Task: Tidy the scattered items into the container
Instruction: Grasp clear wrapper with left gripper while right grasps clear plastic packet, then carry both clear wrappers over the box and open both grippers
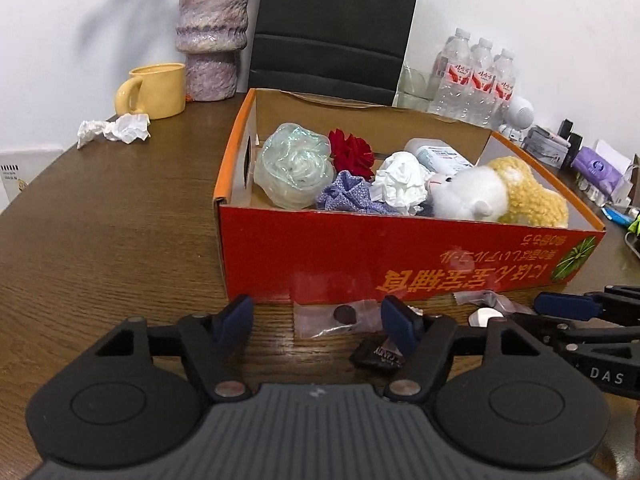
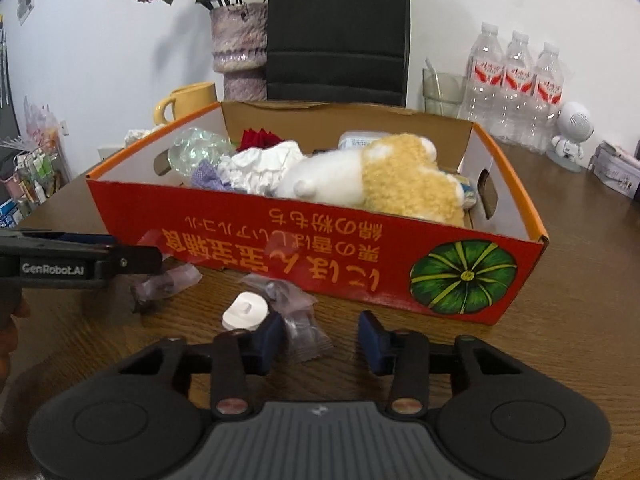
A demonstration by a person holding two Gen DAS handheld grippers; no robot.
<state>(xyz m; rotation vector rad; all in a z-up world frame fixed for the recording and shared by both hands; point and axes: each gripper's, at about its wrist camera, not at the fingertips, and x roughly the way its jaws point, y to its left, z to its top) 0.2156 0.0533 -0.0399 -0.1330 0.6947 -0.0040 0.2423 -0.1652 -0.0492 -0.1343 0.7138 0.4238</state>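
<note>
Both grippers, left (image 1: pixel 316 322) and right (image 2: pixel 320 338), hover fingers apart over crinkly clear wrappers (image 2: pixel 298 320) beside the glossy cardboard box (image 2: pixel 320 260) on the woodgrain bench (image 1: pixel 100 240).

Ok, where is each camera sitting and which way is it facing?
Left wrist: on the left gripper, low over the table, facing the red box; the right gripper enters at right.
Right wrist: on the right gripper, facing the box's pumpkin end; the left gripper enters at left.
Shared: box, plush toy, yellow mug, water bottles.
</note>
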